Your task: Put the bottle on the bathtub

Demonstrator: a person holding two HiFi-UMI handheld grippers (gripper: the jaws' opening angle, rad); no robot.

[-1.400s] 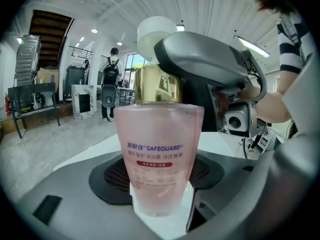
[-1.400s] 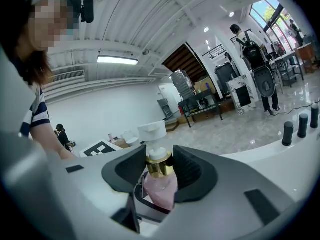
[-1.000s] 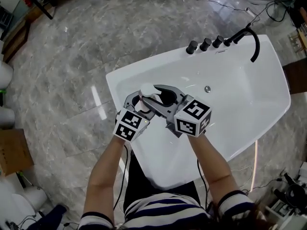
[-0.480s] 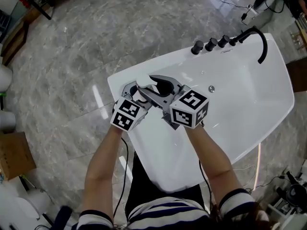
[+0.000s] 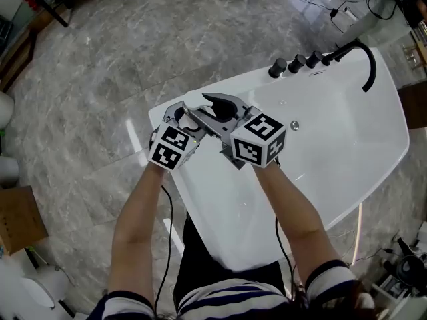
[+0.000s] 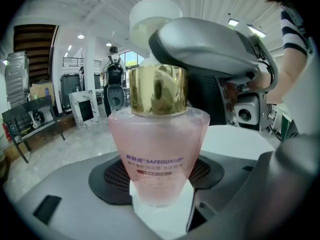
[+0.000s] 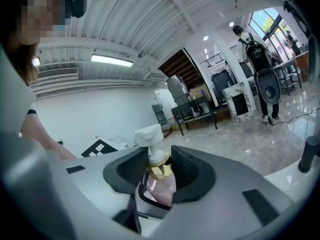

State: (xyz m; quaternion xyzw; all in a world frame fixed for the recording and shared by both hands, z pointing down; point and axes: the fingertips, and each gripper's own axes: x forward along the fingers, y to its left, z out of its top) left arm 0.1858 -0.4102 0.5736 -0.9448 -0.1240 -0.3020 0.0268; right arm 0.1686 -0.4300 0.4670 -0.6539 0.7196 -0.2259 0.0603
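The bottle (image 6: 155, 154) has pink liquid, a gold collar and a white pump head (image 5: 193, 99). Both grippers hold it upright over the near-left corner of the white bathtub (image 5: 333, 145). My left gripper (image 5: 181, 112) is shut on its lower body; in the left gripper view the jaws (image 6: 165, 204) close round the base. My right gripper (image 5: 212, 103) is shut higher up, its ribbed pads on either side of the gold collar (image 7: 159, 170). One jaw of the right gripper (image 6: 210, 49) arches over the bottle in the left gripper view. The tub rim under the bottle is hidden.
A black curved spout (image 5: 367, 65) and several black knobs (image 5: 293, 64) line the tub's far rim, and a drain (image 5: 293, 124) sits in the basin. Grey marble floor surrounds the tub. A cardboard box (image 5: 20, 219) lies at the left, cables (image 5: 313, 4) at the top.
Both grippers have moved together with the bottle away from the person and to the left, from over the basin to the tub's left corner. Both stay shut on it.
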